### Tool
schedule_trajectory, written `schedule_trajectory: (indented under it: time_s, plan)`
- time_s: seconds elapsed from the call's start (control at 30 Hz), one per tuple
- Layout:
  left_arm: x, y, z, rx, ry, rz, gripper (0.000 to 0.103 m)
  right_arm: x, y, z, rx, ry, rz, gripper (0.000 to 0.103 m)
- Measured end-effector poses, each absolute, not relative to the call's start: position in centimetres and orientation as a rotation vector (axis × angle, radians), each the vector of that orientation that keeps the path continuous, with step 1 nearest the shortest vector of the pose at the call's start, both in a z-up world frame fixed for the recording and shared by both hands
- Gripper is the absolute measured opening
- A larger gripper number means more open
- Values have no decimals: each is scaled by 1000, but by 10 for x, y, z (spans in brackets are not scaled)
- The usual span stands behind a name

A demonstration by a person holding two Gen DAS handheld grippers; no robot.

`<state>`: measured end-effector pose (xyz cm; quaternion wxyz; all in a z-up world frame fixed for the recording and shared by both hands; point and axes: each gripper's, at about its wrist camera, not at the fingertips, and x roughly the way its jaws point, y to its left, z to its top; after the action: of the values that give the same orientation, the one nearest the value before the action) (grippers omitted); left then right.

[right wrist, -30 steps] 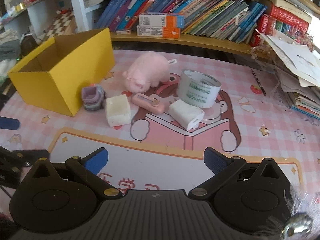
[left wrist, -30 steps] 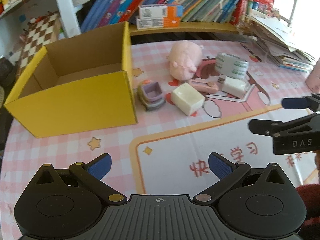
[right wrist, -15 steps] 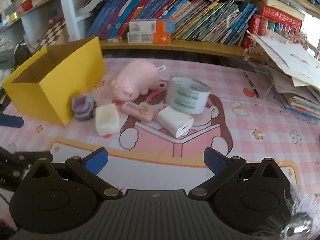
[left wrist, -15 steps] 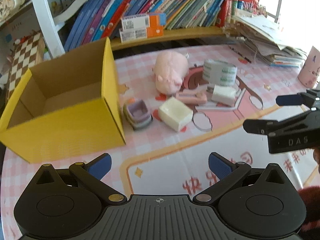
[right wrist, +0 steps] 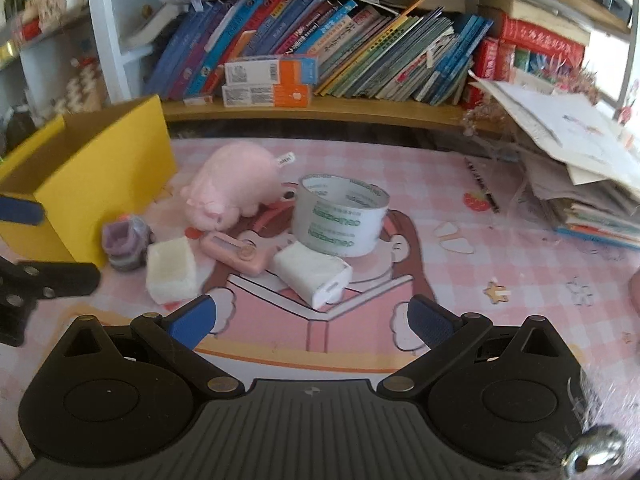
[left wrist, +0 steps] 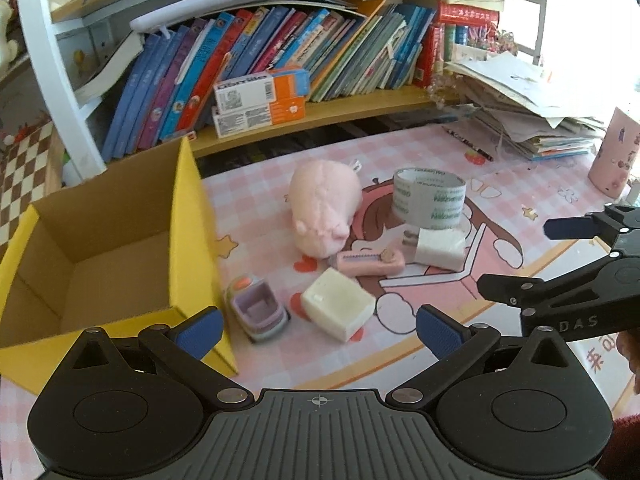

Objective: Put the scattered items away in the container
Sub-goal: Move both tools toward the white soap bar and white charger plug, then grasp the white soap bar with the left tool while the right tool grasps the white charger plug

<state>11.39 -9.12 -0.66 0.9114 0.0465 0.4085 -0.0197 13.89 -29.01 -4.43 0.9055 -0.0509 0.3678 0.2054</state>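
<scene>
An open yellow cardboard box [left wrist: 120, 248] [right wrist: 96, 172] stands empty at the left of the pink mat. Beside it lie a lilac toy car [left wrist: 258, 310] [right wrist: 124, 240], a cream block [left wrist: 338, 308] [right wrist: 170, 268], a pink flat case [left wrist: 370, 262] [right wrist: 234, 250], a white charger [left wrist: 438, 246] [right wrist: 314, 272], a tape roll [left wrist: 430, 198] [right wrist: 340, 214] and a pink plush pig [left wrist: 324, 206] [right wrist: 234, 188]. My left gripper [left wrist: 318, 330] is open, near the car and block. My right gripper [right wrist: 310, 320] is open in front of the charger, holding nothing.
A shelf of books [left wrist: 280, 52] and two orange-white cartons [left wrist: 260, 100] runs along the back. A loose stack of papers [right wrist: 580, 160] sits at the right, a pink cup [left wrist: 614, 152] beyond it. A checkerboard [left wrist: 20, 160] lies left of the box.
Both grippers have moved forward toward the cluster of items, which now looks larger and nearer. Both stay open. Nothing on the mat has shifted.
</scene>
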Motion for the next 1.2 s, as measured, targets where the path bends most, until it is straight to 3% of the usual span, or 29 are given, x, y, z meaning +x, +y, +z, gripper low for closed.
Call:
schedule_trajectory:
  time_s: [0.3, 0.47, 0.53, 0.83, 1.2]
  plan:
    - [124, -101, -21, 115, 871, -85, 93, 150, -296, -47, -67, 785, 413, 103]
    - [129, -102, -28, 125, 888, -88, 78, 157, -297, -52, -61, 814, 406, 100]
    - [132, -102, -32, 124, 900, -88, 72, 158, -299, -53, -53, 811, 416, 89]
    - [150, -108, -50, 145, 932, -102, 72, 177, -294, -63, -46, 834, 456, 79]
    - [166, -111, -66, 168, 957, -99, 74, 199, -283, -81, -79, 882, 469, 79]
